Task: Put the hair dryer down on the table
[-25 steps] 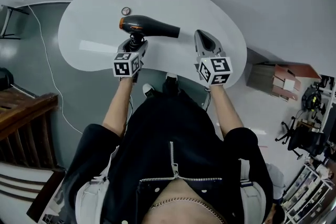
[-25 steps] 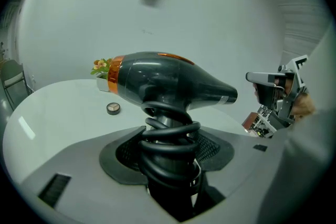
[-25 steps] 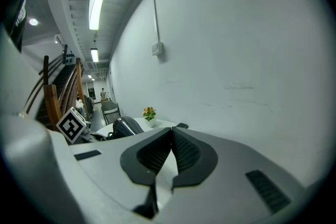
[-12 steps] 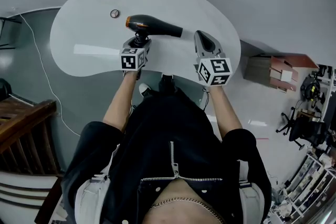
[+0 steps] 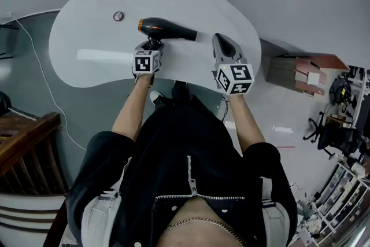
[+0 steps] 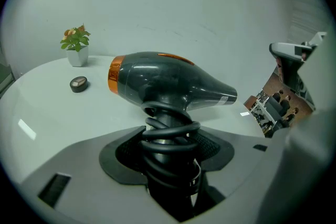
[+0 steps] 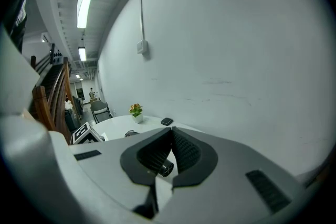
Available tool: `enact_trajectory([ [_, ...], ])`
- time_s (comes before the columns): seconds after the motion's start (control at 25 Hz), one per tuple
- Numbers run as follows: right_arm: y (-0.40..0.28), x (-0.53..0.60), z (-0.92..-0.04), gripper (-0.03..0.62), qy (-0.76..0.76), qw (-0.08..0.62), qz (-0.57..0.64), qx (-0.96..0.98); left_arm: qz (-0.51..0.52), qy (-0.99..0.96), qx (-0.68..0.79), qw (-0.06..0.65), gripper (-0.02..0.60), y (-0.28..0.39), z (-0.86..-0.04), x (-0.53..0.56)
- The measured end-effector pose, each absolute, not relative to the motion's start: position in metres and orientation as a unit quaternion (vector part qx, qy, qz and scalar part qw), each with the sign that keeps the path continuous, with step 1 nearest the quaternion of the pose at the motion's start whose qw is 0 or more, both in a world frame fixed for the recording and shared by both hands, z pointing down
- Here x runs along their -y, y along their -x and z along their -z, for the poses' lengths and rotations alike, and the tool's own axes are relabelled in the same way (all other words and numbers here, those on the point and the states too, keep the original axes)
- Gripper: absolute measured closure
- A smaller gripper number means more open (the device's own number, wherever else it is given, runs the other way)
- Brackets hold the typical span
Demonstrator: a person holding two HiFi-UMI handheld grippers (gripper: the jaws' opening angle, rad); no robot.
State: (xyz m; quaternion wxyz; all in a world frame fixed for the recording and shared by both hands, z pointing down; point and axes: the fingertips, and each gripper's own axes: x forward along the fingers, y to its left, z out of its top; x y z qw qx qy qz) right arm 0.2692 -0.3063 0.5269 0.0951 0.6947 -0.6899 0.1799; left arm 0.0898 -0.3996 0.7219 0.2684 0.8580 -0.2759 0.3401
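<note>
Cord [image 6: 169, 128] wound in black loops round the handle [image 6: 164, 140] is what my left gripper [image 6: 170, 140] is clamped on, its jaws held partway apart by that bundle. Just past its tips the hair dryer [image 6: 168, 81] stands with its body level, orange end to the gripper's left and nozzle to its right. My right gripper [image 7: 171, 131] is off to the right of the left one, jaws closed tip to tip with nothing in them. I judge the task unfinished: the dryer is in my grip over the table [image 5: 87, 37], and I cannot tell whether any part of it touches the top. What is left is lowering it, laying it on its side and letting go. The white, glossy tabletop is bare under and around the dryer. Farther out to the left sit a small round thing [image 6: 79, 84] and a potted plant [image 6: 76, 47], with a plain pale wall [image 6: 184, 8] behind. Cardboard boxes [image 5: 300, 72] lie on the floor off to the right.
</note>
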Motion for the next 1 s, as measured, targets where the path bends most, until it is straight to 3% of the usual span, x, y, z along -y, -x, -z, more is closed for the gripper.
enact_trajectory([
  [1.0, -0.283, 0.297, -0.533, 0.6, -0.696, 0.093, -0.192, 0.686, -0.374, -0.844, 0.282, 0.261, 0.316, -0.092, -0.745, 0.399],
])
